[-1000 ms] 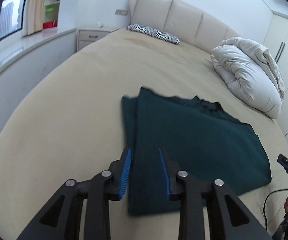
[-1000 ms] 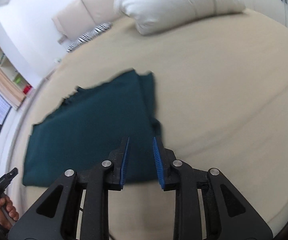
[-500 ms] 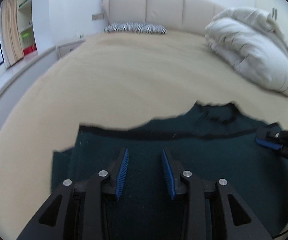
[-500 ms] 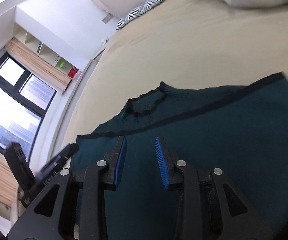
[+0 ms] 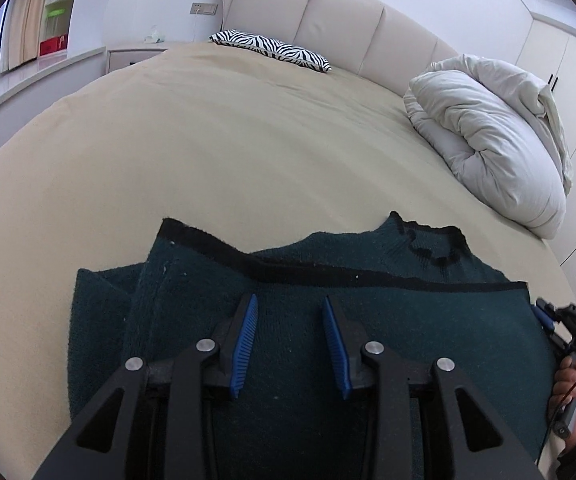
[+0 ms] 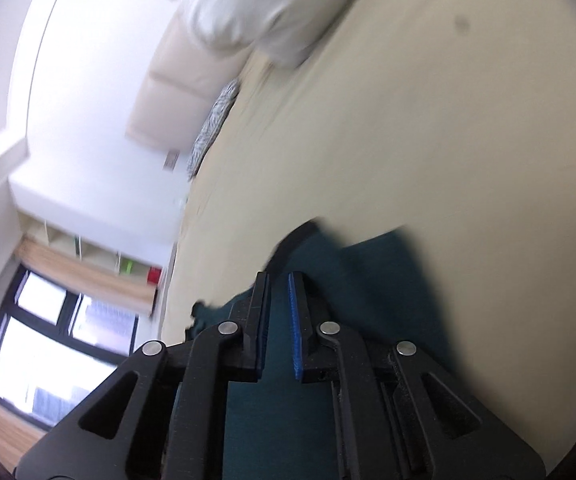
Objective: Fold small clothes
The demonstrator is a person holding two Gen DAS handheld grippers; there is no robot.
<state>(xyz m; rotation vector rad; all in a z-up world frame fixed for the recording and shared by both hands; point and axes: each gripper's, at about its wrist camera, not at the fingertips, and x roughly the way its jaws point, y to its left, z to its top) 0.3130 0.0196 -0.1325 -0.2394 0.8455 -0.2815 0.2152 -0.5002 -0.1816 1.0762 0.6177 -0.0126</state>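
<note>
A dark green sweater (image 5: 408, 320) with black trim lies folded on the beige bed (image 5: 228, 152), its collar at the far right. My left gripper (image 5: 290, 312) hovers over the sweater's near middle, jaws open and empty. My right gripper shows at the sweater's right edge in the left wrist view (image 5: 544, 316), held in a hand. In the blurred, tilted right wrist view the right gripper (image 6: 278, 292) is over the sweater (image 6: 368, 288), its jaws narrowed to a small gap; whether cloth is between them I cannot tell.
A white folded duvet (image 5: 488, 140) lies at the bed's far right. A zebra-print pillow (image 5: 272, 48) sits by the padded headboard (image 5: 328, 12). A nightstand (image 5: 132, 54) and window ledge are at the left, wardrobes at the right.
The right wrist view has rolled and tilted sharply, and the right jaws have narrowed. The left gripper has shifted slightly over the sweater, still open.
</note>
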